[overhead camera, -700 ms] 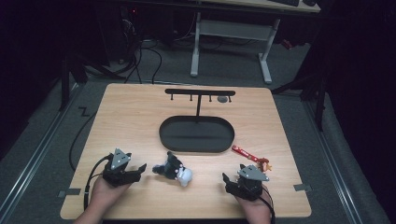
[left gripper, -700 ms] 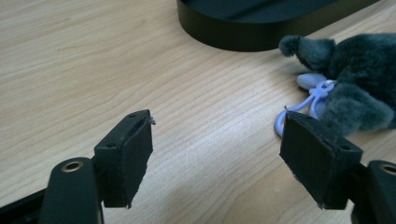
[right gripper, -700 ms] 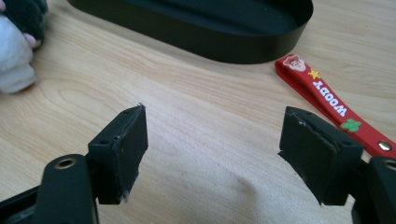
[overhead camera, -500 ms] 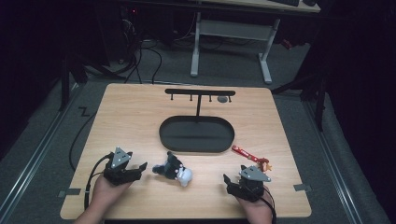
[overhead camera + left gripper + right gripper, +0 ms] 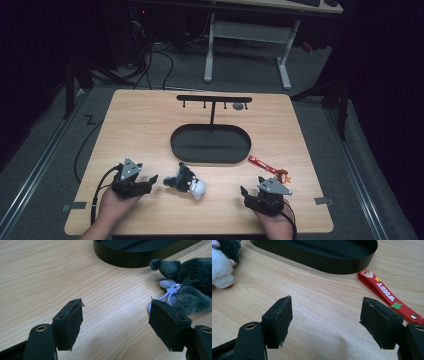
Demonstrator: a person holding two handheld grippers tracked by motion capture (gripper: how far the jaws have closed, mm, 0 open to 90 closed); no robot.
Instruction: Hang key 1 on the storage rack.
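A grey and white plush toy (image 5: 186,182) lies near the table's front edge, between my two grippers. My left gripper (image 5: 150,181) rests at the front left, open, with bare wood between its pads. In the left gripper view the plush toy (image 5: 187,282) and its pale blue loop (image 5: 170,291) lie just beyond the right pad. My right gripper (image 5: 246,194) sits at the front right, open and holding nothing. A red strap (image 5: 265,165) with a small figure charm lies just behind it; in the right gripper view the red strap (image 5: 387,293) runs past the right pad.
A black oval tray (image 5: 210,144) sits mid-table, with a black T-shaped hanger stand (image 5: 213,100) rising behind it. A small grey object (image 5: 239,106) lies by the stand's right end. Cables trail off the table's left side. Desks and floor lie beyond the far edge.
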